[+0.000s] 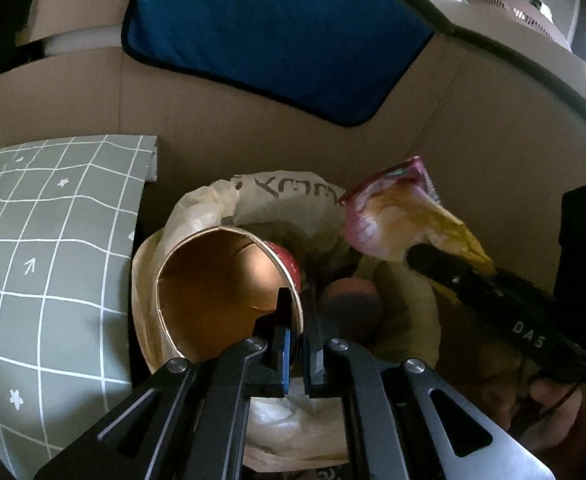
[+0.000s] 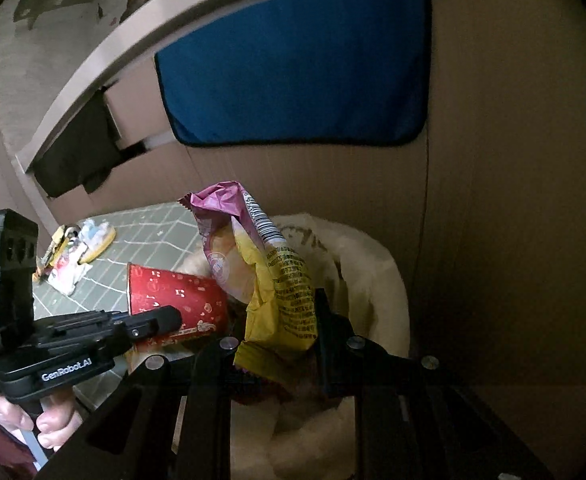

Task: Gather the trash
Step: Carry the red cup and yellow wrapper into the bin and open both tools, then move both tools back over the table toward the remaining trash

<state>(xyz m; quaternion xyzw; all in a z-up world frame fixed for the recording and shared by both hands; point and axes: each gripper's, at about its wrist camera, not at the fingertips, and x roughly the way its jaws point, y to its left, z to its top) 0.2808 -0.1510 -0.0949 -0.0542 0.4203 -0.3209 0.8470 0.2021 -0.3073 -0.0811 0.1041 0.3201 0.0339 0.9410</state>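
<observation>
My left gripper (image 1: 297,312) is shut on the rim of a red paper cup (image 1: 221,292), its brown inside turned toward the camera. The cup (image 2: 177,300) hangs on its side over the bin lined with a whitish plastic bag (image 1: 197,208). My right gripper (image 2: 289,320) is shut on a crumpled pink and yellow snack wrapper (image 2: 261,264), held above the same bag (image 2: 373,264). In the left wrist view the wrapper (image 1: 397,216) sticks out of the right gripper (image 1: 417,256) at the right. A pinkish round object (image 1: 351,300) lies inside the bag.
A table with a grey-green grid cloth (image 1: 45,248) stands left of the bin, with more wrappers (image 2: 77,252) on it. Brown cardboard walls (image 1: 253,136) stand behind the bin, with a blue cloth (image 1: 277,36) hung on them. A hand (image 2: 49,424) holds the left gripper's handle.
</observation>
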